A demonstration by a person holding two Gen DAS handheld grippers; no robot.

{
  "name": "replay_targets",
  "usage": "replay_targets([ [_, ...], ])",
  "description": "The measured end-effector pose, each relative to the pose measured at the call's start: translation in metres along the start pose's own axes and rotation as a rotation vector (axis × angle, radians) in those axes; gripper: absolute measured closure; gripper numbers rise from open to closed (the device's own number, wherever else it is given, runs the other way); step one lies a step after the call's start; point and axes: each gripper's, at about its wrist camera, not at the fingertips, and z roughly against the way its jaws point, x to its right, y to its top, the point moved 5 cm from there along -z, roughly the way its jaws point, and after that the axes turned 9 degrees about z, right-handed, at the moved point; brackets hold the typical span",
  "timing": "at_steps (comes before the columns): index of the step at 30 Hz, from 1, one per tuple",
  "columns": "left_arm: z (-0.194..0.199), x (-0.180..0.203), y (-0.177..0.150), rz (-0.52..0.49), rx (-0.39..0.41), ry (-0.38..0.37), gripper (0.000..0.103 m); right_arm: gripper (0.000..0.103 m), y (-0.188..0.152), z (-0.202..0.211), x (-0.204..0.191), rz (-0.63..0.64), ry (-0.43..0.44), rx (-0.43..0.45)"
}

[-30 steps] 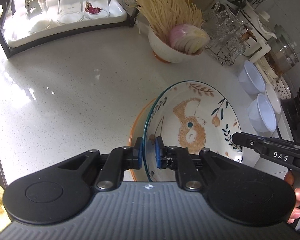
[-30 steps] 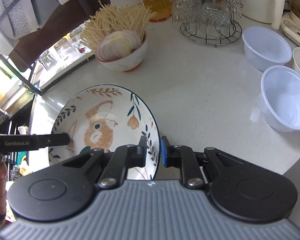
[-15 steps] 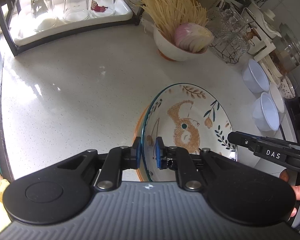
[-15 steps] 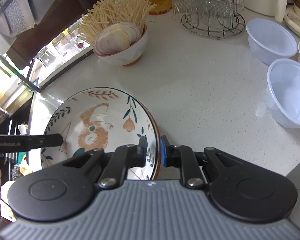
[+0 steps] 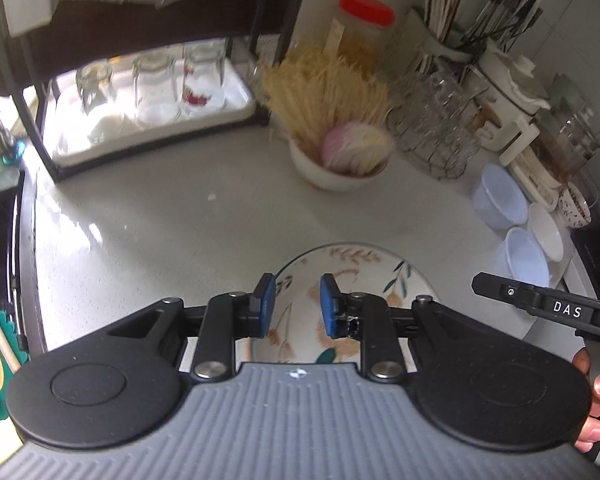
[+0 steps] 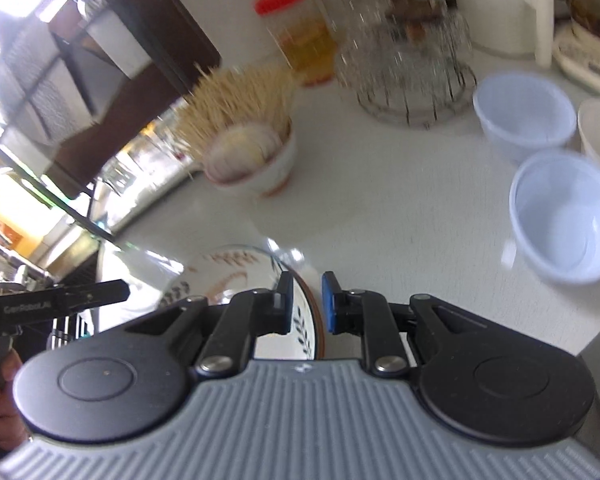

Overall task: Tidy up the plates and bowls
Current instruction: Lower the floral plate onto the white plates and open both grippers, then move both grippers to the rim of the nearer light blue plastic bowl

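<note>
White stone countertop (image 5: 172, 216) filled the scene, and both views were blurred by motion. At far left in the left wrist view stood a dark rack (image 5: 40, 132) holding a white tray of upturned drinking glasses (image 5: 156, 84), probably left there to drain. Further right sat a white bowl (image 5: 332, 172) stuffed with dry noodles and a cut onion, then a wire stand of glass cups (image 5: 436, 128), and near the right edge two clear plastic bowls (image 5: 500, 200) side by side, with a white bowl just beside them.

Low in the middle lay the task's piece, a painted ceramic plate (image 5: 352, 268) with leaf and animal designs, resting flat on the counter. An orange rim showing under its edge in the right wrist view suggested that it sat nested on another dish, though blur left this uncertain.

The left gripper (image 5: 296, 304) hung above the plate's near-left side with its blue pads parted to a moderate gap, holding nothing. The right gripper (image 6: 306, 302) was likewise parted, its pads straddling the plate's right rim (image 6: 314, 312) without clear contact. Gripping opposite edges would suit a wide, heavy plate; with both grippers open, the plate seemed set down and released, so stacking looked finished for this piece.
</note>
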Motion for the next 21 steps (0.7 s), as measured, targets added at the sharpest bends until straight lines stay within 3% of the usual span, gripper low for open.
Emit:
replay_targets([
  [11, 0.047, 0.095, -0.007, -0.016, 0.153, -0.003, 0.076, 0.084, 0.028, 0.08, 0.019, 0.144, 0.041, 0.158],
  [21, 0.054, 0.173, -0.037, -0.04, 0.164, -0.024, 0.076, 0.084, 0.019, 0.14, 0.063, 0.174, 0.031, 0.237],
])
